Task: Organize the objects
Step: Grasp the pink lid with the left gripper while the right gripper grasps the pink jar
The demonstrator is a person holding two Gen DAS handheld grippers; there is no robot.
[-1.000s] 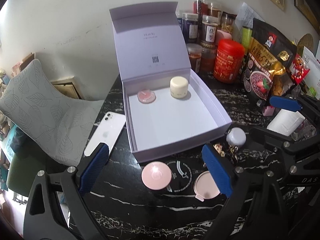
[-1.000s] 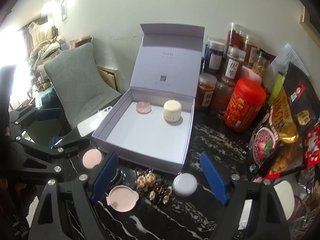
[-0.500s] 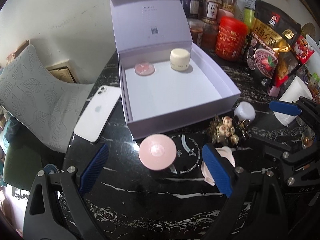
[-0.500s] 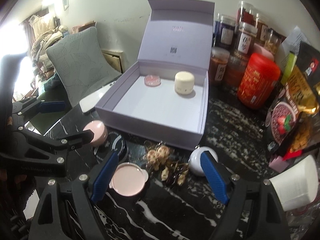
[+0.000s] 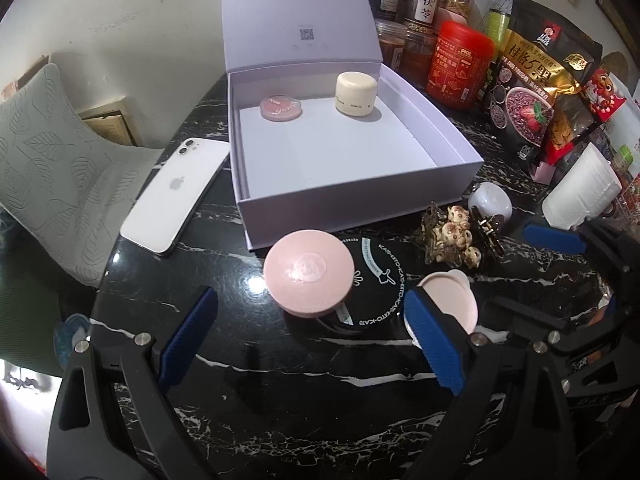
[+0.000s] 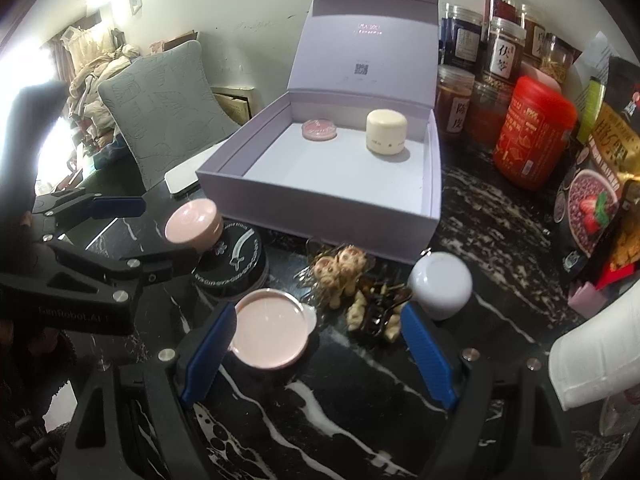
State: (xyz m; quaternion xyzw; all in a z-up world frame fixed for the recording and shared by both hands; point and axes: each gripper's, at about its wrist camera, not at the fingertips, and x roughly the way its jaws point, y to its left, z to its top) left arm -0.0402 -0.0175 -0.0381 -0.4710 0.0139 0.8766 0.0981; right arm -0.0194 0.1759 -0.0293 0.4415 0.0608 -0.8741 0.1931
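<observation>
Left wrist view: left gripper jaws apart, empty, over pink round case near the bench front edge, below the open box. Right gripper jaws apart over pink compact. Best centre each before closing.

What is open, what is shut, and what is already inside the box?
Lavender box: lid up, open.
Cream jar: in the box, upright, capped.
Small pink tin: in the box, lying flat.
Pink round case: outside, on the black tin, closed.
Black round tin: on the table, closed.
Left gripper: open, empty.
Right gripper: open, empty.
</observation>
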